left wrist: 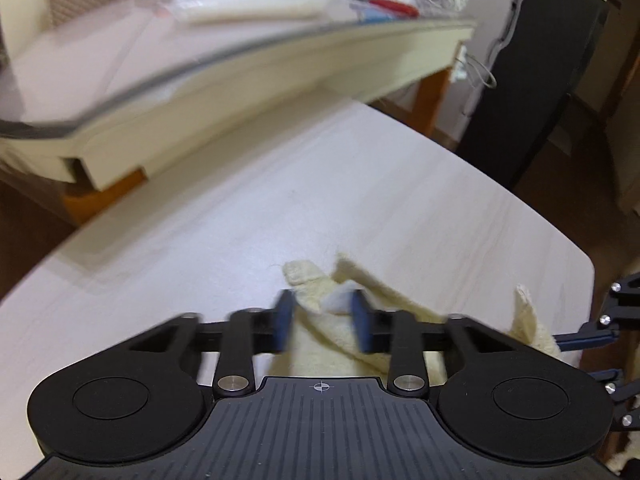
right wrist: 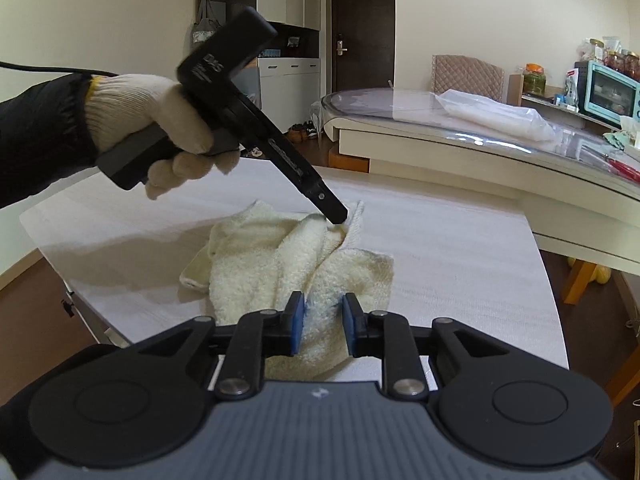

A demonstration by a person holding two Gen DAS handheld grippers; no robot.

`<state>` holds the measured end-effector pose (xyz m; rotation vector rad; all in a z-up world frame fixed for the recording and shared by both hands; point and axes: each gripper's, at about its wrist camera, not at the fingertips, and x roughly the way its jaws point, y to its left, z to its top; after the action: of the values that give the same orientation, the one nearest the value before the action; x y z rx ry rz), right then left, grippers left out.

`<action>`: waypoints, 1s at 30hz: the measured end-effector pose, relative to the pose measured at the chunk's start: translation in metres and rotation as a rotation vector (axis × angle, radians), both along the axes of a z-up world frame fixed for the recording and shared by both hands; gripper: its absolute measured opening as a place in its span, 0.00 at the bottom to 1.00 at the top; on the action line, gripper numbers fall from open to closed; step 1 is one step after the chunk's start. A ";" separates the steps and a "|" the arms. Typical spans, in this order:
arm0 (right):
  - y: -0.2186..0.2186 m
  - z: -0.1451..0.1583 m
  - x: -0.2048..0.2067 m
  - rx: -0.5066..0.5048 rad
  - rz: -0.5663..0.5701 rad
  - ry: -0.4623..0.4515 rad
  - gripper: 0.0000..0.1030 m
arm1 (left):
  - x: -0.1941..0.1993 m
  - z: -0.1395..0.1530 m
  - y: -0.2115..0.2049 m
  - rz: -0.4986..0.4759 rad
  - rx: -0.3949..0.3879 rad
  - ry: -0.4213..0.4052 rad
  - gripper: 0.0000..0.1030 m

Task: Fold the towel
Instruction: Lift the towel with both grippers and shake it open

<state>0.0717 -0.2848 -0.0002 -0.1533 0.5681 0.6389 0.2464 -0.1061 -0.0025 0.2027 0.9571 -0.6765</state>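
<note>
- We find the towel (right wrist: 280,264), cream terry, lying crumpled in loose ridges on the pale table (right wrist: 460,248), nearer its left edge, one corner turned up.
- Left gripper (left wrist: 324,320), in a gloved hand (right wrist: 160,120): blue pads either side of a raised fold; the view is blurred, but it looks pinched on the towel.
- Right gripper (right wrist: 323,326): pads pressed on a bunch of the towel's near edge.
</note>
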 end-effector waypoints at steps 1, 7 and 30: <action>-0.001 0.000 0.000 0.000 -0.001 0.005 0.23 | -0.001 -0.001 -0.001 -0.010 0.002 -0.005 0.06; -0.014 0.022 0.014 0.070 -0.028 -0.040 0.36 | -0.030 0.015 0.009 -0.029 0.025 -0.113 0.05; 0.047 0.045 0.101 0.121 0.099 -0.070 0.04 | -0.116 0.058 0.100 0.150 -0.104 -0.257 0.05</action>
<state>0.1725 -0.2381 0.0450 -0.0900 0.4555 0.7594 0.1307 -0.0061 0.0558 0.1208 0.6819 -0.5459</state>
